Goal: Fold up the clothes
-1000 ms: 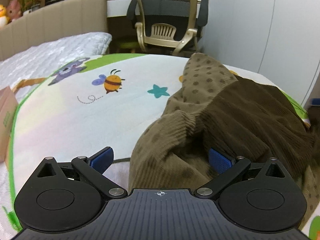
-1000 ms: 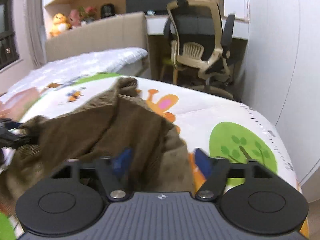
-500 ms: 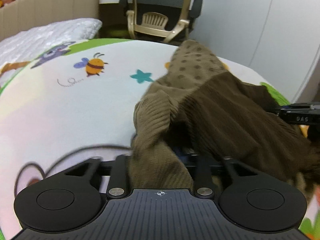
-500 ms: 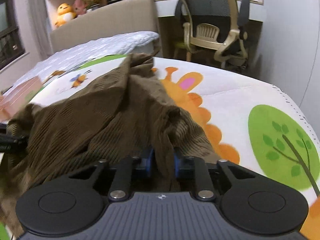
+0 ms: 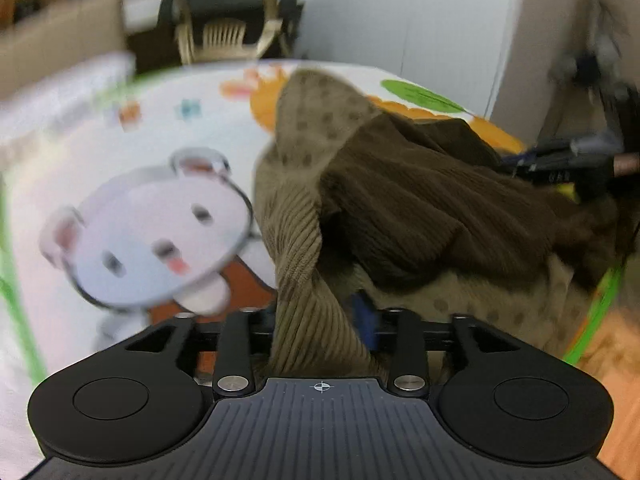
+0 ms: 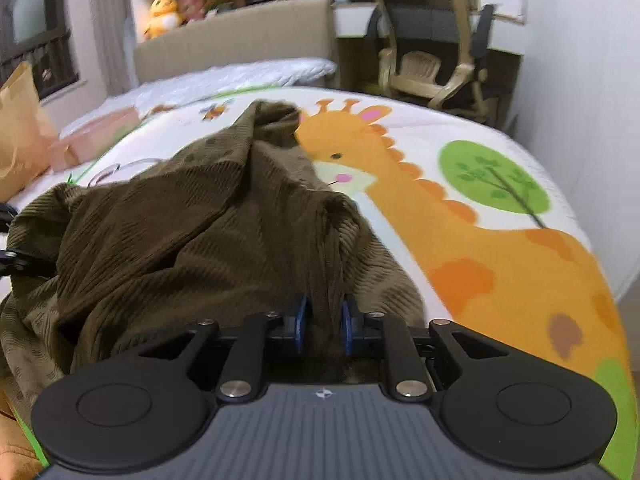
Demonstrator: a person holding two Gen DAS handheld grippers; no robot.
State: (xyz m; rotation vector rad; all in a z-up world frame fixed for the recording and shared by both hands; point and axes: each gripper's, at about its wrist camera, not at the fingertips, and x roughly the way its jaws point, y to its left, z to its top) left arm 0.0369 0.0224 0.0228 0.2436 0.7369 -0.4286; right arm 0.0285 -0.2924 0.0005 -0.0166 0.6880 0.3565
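Cartoon-printed bedding covers the bed (image 6: 500, 264), its white quilt showing one bear, one orange giraffe and one green tree; a tan headboard (image 6: 236, 36) and a single beige office chair (image 6: 432, 64) stand beyond it. At the far left of the right wrist view sits a brown paper bag (image 6: 18, 132), with a pink box (image 6: 96, 136) beside it. One brown corduroy garment (image 6: 192, 232) lies crumpled across the bed, ribbed on the outside with a lighter, dotted lining turned up at its far end. Its long axis runs from the near edge of the bed away toward the headboard, the narrow end pointing at the chair. The left hand-held gripper (image 5: 320, 322) has its jaws drawn close on a bunched ridge of the olive ribbed cloth, one blue pad showing beside the fold. The right hand-held gripper (image 6: 323, 322) pinches a darker ridge of the same garment between its two blue pads, jaws narrow, fabric draping away to the left.
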